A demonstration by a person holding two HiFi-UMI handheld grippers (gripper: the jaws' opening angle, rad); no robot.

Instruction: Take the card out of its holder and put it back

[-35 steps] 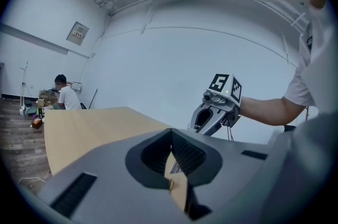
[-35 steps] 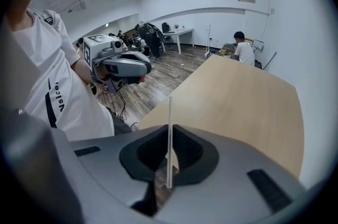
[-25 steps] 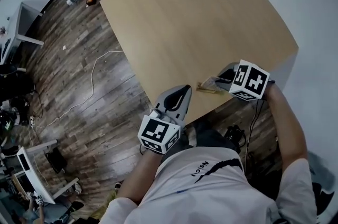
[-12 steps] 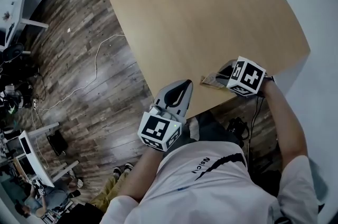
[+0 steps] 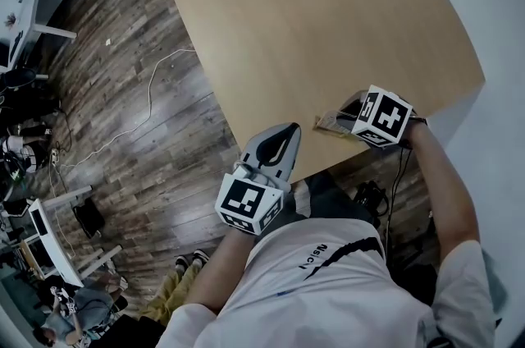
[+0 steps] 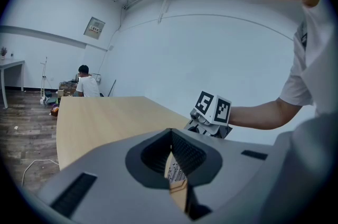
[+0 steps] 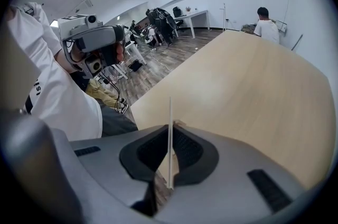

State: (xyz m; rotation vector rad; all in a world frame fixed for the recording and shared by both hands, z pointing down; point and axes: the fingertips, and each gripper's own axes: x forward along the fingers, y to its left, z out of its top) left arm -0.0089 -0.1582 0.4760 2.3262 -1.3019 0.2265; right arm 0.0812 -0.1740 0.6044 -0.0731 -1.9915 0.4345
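Observation:
At the near edge of the light wooden table (image 5: pixel 328 18), my right gripper (image 5: pixel 344 119) is shut on a thin, flat card holder (image 5: pixel 330 123). The holder sticks out to the left over the tabletop. Edge-on in the right gripper view, the holder (image 7: pixel 169 133) is a thin white line pinched between the ribbed pads. My left gripper (image 5: pixel 288 131) hovers at the table's near edge, left of the holder and apart from it. Its jaws are closed, and a small printed card (image 6: pixel 177 175) shows between the pads.
A white cable (image 5: pixel 156 92) trails over the wooden floor left of the table. Desks and chairs (image 5: pixel 33 34) stand at the far left. A person (image 6: pixel 87 85) sits beyond the table's far end. A pale wall (image 5: pixel 492 2) borders the table's right side.
The head camera has shifted a little. Both grippers keep their places at the table's near edge, with their jaws as before.

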